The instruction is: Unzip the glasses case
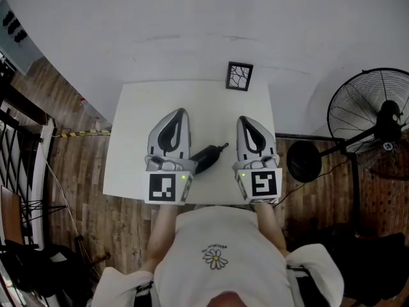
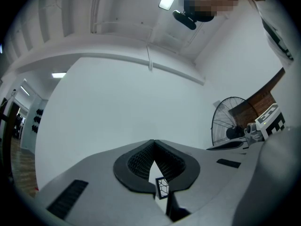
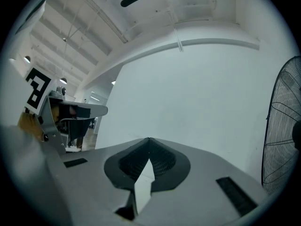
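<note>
Grey left gripper (image 2: 153,142) fingers together, empty; right gripper (image 3: 149,140) same.

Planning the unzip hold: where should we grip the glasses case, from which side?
Likely the near, thicker end, with the left gripper from the left: the glasses case lies slantwise between the grippers, that end beside the left one. Its thin far tab, probably the zipper pull, points toward the right gripper.
</note>
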`<state>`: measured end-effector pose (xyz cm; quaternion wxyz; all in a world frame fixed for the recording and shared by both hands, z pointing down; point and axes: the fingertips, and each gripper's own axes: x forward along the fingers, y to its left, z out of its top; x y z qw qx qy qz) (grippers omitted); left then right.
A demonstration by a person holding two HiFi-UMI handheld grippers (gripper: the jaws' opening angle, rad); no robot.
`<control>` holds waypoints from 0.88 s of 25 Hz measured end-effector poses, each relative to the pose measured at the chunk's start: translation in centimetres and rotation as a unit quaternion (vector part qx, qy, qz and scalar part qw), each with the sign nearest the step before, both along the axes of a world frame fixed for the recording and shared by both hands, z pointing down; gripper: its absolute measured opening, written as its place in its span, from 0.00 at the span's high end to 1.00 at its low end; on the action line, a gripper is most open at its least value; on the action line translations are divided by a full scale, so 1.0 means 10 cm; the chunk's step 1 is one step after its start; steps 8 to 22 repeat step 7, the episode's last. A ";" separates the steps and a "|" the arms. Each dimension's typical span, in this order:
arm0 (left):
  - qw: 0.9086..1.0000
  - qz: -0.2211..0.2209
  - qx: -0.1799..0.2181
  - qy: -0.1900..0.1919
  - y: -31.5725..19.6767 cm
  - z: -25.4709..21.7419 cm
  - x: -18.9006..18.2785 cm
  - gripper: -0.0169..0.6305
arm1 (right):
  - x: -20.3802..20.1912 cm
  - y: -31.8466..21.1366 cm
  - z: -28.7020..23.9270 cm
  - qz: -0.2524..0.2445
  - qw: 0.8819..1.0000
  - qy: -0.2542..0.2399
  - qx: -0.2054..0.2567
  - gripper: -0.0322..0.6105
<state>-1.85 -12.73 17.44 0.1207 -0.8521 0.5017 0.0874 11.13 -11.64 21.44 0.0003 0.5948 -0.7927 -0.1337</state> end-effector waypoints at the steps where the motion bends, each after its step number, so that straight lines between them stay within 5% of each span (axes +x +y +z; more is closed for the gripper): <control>1: 1.000 0.000 0.000 0.000 0.00 0.00 -0.01 0.95 | -0.01 0.00 0.00 -0.002 1.000 0.000 0.003 0.94; 22: 1.000 -0.004 -0.003 0.005 -0.02 -0.01 -0.02 0.95 | -0.02 -0.02 0.01 -0.007 1.000 0.002 -0.002 0.94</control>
